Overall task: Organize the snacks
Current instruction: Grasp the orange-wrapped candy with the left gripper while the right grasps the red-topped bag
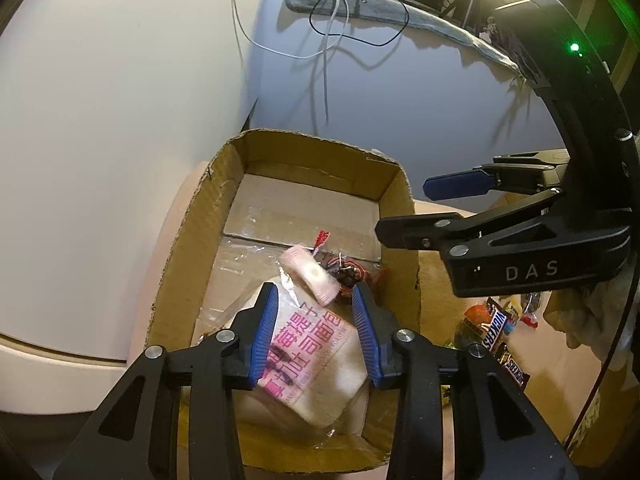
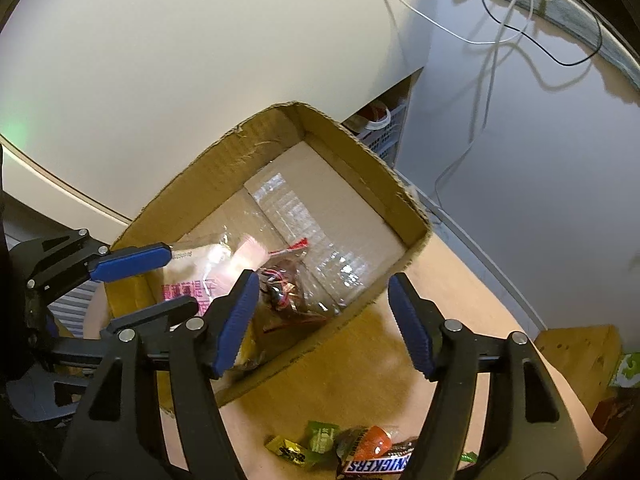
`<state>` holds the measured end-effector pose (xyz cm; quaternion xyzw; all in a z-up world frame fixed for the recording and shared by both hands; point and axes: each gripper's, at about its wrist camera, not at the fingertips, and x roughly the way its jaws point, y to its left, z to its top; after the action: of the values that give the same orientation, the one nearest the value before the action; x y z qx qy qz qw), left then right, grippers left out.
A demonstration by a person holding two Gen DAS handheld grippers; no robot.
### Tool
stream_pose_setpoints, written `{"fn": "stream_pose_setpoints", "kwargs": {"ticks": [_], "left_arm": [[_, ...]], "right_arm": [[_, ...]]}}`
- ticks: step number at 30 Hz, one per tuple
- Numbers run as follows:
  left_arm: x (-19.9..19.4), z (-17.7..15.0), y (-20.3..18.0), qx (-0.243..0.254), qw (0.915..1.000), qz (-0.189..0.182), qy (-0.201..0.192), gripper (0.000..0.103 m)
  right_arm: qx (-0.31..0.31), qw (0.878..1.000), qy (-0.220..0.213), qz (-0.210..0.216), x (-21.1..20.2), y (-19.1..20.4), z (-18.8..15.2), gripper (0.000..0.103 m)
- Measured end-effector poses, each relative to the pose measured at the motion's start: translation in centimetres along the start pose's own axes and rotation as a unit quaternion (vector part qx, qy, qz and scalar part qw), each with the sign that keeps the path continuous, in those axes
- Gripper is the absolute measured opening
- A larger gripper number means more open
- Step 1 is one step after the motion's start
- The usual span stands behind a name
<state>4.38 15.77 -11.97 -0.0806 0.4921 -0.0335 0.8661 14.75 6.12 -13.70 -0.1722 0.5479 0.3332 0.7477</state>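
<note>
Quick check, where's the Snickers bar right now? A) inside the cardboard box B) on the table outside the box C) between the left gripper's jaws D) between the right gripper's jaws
B: the Snickers bar lies among loose candies on the table, outside the cardboard box; the right gripper stands open, nothing between its jaws.

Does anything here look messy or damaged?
The cardboard box has rough, torn rims where its flaps were cut off. A small pink packet shows blurred above the bread bag, as if falling. Loose candy bars lie outside the box.
</note>
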Motion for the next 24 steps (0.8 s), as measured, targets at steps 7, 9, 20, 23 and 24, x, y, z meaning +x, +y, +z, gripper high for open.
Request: {"fn": "stream_pose_setpoints", "kwargs": {"ticks": [7,9,20,23,24], "left_arm": [[-1.2,-0.2,-1.6,0.008,0.9998,-0.013,-0.009,0.037],[-1.4,-0.4,-2.5,0.014,0.9996,-0.021,-0.01,0.037],[-1.5,-2.4,-7.5,0.044,0.9965,-0.07,0.002,0.037],[-1.0,-2.7,-8.8,0.053,0.9953,-0.08,0.009,0.037],[-0.8,-2.8,-9.2,0.056,0.9949,-0.083,0.012,0.037]], "right_arm": [[0.014,1.0,-0.013,-0.004,-2.5,-1.8,-2.2,0.072],[0.021,1.0,-0.016,-0.006,-3.4,-2.6,-3.0,0.072],[0.087,0.995,-0.021,-0.037,-7.7,-9.0,-11.3,0.072],[0.108,0.993,-0.013,-0.047,-8.1,-10.8,-13.7,0.072],[0.115,0.992,-0.011,-0.05,-8.1,-11.4,-14.6,0.072]]}}
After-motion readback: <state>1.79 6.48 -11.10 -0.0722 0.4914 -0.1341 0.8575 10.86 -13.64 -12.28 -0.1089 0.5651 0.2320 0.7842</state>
